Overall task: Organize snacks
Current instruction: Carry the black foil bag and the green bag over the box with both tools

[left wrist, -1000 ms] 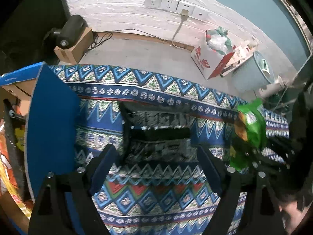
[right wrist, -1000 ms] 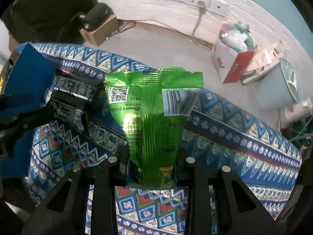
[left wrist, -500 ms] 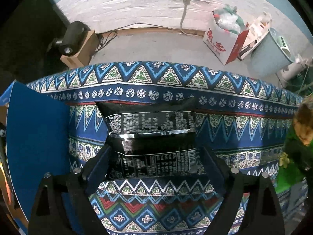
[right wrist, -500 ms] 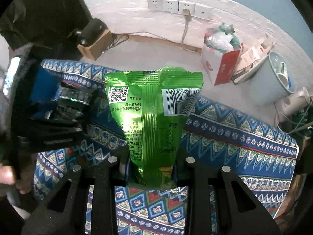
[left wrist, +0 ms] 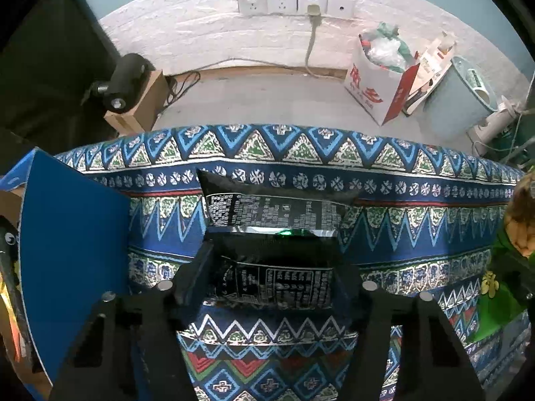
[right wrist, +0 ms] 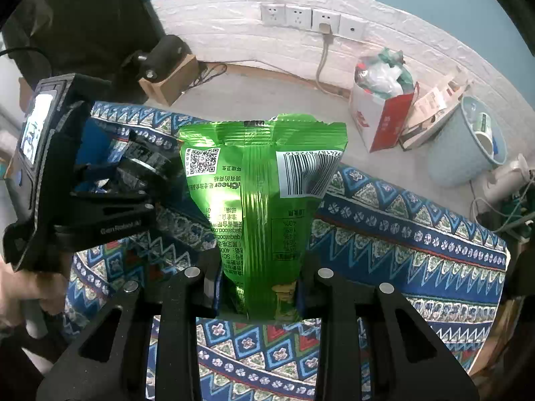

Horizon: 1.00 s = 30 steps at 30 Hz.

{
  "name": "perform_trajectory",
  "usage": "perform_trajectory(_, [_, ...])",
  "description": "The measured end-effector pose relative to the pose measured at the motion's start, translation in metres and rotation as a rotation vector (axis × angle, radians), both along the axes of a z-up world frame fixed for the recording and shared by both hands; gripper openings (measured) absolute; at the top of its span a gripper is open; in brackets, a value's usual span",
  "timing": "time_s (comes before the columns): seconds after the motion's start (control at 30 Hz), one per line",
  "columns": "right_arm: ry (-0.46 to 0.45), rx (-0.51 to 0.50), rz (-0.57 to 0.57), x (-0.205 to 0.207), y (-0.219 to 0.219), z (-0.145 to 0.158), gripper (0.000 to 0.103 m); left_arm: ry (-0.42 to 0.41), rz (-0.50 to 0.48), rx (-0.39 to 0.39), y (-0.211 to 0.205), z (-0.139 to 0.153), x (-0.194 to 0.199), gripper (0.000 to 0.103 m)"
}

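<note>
Down on the patterned tablecloth [left wrist: 418, 200], the left gripper [left wrist: 272, 277] has its jaws set about a black snack packet [left wrist: 274, 234] printed with white text; they have just been closing, and the blue pads now look to press on the packet's two side edges, though the dark film makes the contact hard to judge. That packet lies flat near the far border of the cloth, its top seam pointing toward the wall. Beside it on the left stands the blue flap of an open carton [left wrist: 73, 250]. Meanwhile the right gripper [right wrist: 259, 295] is clamped narrowly on the lower end of a green snack bag [right wrist: 264, 193], which stands upright above the cloth with its barcode and QR code facing the camera. At the right edge of the left view, the green bag appears beside the cloth.
</note>
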State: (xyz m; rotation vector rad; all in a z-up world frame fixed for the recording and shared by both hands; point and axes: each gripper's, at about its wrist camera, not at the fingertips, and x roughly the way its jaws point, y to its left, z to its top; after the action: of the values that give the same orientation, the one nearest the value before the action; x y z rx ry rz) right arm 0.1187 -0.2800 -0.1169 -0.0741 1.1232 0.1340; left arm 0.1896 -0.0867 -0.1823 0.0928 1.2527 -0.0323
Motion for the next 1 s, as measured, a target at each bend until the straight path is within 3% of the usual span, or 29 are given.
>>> perform_trajectory(0.37, [-0.03,-0.005,0.008,-0.009,0.01,0.012,0.029,-0.052,-0.034,-0.017,0.004,0.024,-0.02,0.057])
perform_trajectory(1.0, [-0.14,0.037,0.009,-0.031,0.044,0.058,0.029,-0.236,-0.074,-0.03,0.039,0.117,-0.08,0.057])
